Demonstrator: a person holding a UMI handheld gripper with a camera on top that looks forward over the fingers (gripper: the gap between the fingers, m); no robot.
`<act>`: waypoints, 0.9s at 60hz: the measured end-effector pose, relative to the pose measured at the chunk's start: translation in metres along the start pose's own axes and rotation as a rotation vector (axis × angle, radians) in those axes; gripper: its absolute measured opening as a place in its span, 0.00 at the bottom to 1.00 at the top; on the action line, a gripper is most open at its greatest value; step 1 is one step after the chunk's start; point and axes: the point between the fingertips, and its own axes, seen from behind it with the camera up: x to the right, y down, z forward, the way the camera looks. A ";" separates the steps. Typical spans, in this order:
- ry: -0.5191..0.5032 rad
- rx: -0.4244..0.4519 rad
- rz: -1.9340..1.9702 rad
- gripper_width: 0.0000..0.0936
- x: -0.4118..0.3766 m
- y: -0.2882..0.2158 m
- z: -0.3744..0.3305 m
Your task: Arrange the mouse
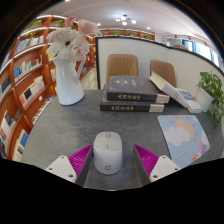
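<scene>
The mouse [107, 152] lies on the grey tabletop [60, 135] directly between the two fingers, its long axis running straight ahead along the line of the gripper [113, 158], so that its narrow ends point toward and away from the camera and its long flanks face the pads. The fingers stand spread: the left pad [80, 158] and the right pad [147, 157] each show a strip of bare tabletop between themselves and the mouse, and the mouse rests on its own weight, not gripped. It sits a little nearer the left pad than the right, so a closing move would likely meet the left flank first and nudge the mouse sideways unless the gripper is first centred. Ahead of the fingers and off to the right lies a mouse mat [183, 138] printed in pale colours, which is the probable place for the mouse, though the task sentence does not say so. Straight beyond the fingers is a stack of two books [133, 95], with an open box [187, 96] to its right and a potted plant [214, 92] further right. Ahead to the left stands a white vase [68, 82] of flowers. Because the flanks already face the pads, no turn of the wrist appears needed before closing.
</scene>
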 end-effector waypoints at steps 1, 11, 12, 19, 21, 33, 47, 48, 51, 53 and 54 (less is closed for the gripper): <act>0.003 -0.003 0.007 0.83 0.001 -0.002 0.003; 0.026 -0.042 0.056 0.65 0.006 -0.005 0.020; 0.029 -0.043 0.055 0.64 0.007 -0.006 0.020; 0.027 -0.078 0.063 0.58 0.007 -0.003 0.020; 0.020 -0.095 0.067 0.56 0.007 -0.001 0.019; -0.044 -0.181 0.070 0.43 0.010 0.000 0.018; -0.131 -0.025 -0.028 0.43 0.015 -0.114 -0.034; -0.134 -0.001 -0.038 0.43 0.018 -0.129 -0.041; -0.133 0.066 -0.061 0.43 0.030 -0.173 -0.064; -0.128 0.119 -0.072 0.43 0.042 -0.201 -0.079; -0.126 0.144 -0.077 0.43 0.048 -0.214 -0.088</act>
